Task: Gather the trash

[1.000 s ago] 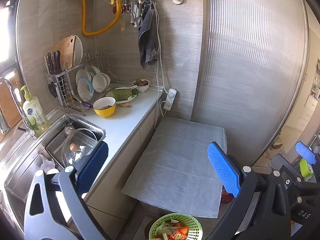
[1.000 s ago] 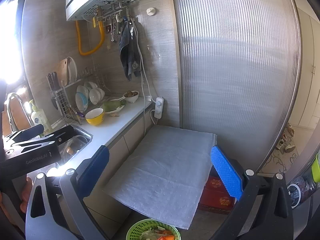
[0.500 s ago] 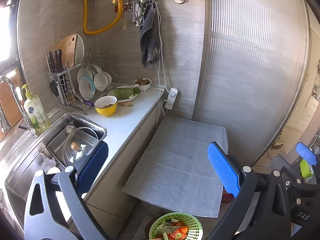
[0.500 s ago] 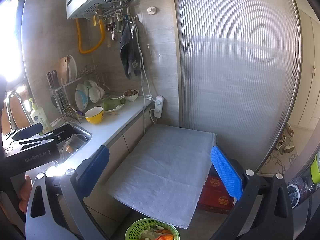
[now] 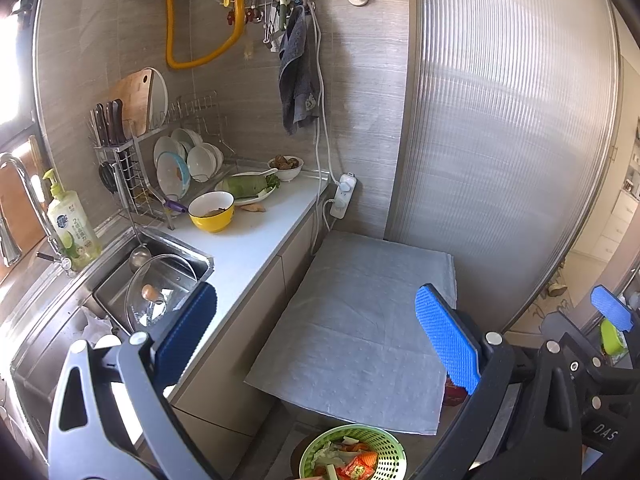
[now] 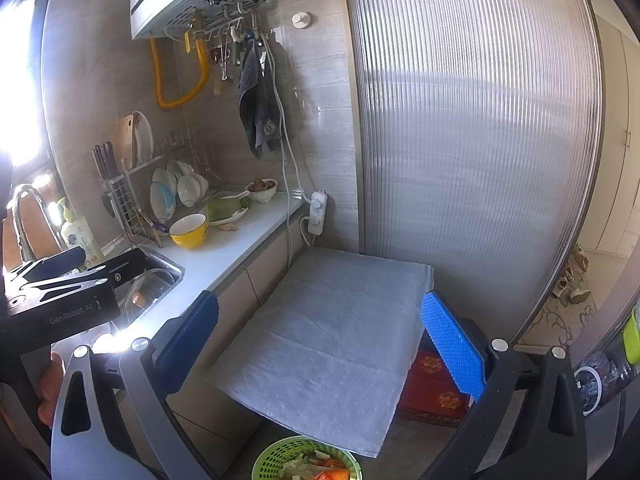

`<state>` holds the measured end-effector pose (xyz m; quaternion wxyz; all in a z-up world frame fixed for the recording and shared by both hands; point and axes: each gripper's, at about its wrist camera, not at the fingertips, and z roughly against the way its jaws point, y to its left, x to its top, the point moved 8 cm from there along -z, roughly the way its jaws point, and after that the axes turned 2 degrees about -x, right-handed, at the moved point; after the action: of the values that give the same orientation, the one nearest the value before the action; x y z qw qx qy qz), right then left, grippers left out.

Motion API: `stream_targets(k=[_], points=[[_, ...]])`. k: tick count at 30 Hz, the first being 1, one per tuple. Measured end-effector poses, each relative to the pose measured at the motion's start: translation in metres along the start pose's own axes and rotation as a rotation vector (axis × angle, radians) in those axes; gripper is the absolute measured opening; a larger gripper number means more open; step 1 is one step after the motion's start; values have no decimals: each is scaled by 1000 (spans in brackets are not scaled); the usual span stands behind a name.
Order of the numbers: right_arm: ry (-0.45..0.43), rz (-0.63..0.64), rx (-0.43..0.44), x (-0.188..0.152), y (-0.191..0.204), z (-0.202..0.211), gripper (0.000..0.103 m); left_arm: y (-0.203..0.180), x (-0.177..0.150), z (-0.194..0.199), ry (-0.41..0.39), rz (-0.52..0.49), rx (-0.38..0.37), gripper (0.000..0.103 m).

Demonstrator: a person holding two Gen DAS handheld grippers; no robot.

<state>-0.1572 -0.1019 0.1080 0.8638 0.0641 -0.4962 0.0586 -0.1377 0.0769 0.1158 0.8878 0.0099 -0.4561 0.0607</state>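
A green mesh basket (image 5: 354,456) with vegetable scraps and a red wrapper stands on the floor at the bottom edge; it also shows in the right wrist view (image 6: 306,460). My left gripper (image 5: 316,344) is open and empty, held well above the basket. My right gripper (image 6: 320,340) is open and empty too, and its blue pad shows at the right of the left wrist view (image 5: 612,312). On the white counter (image 5: 248,248) lie a yellow bowl (image 5: 211,212), a plate of green vegetable (image 5: 248,188) and a small scrap (image 5: 253,208).
A grey mat (image 5: 360,332) covers a low stand beside the counter, with a red box (image 6: 434,392) under it. A sink (image 5: 132,288) holds a glass lid. A dish rack (image 5: 160,168), soap bottle (image 5: 72,228), power strip (image 5: 343,196) and ribbed sliding door (image 5: 500,140) surround the space.
Both views have drifted slightly downward and left; the scene sits a little higher and further right in frame. Both grippers stay open and empty.
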Motion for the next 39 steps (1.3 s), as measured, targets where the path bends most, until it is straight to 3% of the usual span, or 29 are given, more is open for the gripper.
stream_targets(k=[27, 31, 35, 39], points=[[4, 0, 1, 1, 1, -3, 101, 2, 2, -10, 18, -1, 0, 95], [3, -1, 1, 2, 1, -3, 101, -1, 3, -11, 13, -5, -33, 95], [6, -2, 7, 2, 1, -4, 101, 0, 5, -12, -16, -21, 1, 95], [10, 1, 16, 3, 1, -6, 101, 0, 4, -18, 18, -15, -9, 95]])
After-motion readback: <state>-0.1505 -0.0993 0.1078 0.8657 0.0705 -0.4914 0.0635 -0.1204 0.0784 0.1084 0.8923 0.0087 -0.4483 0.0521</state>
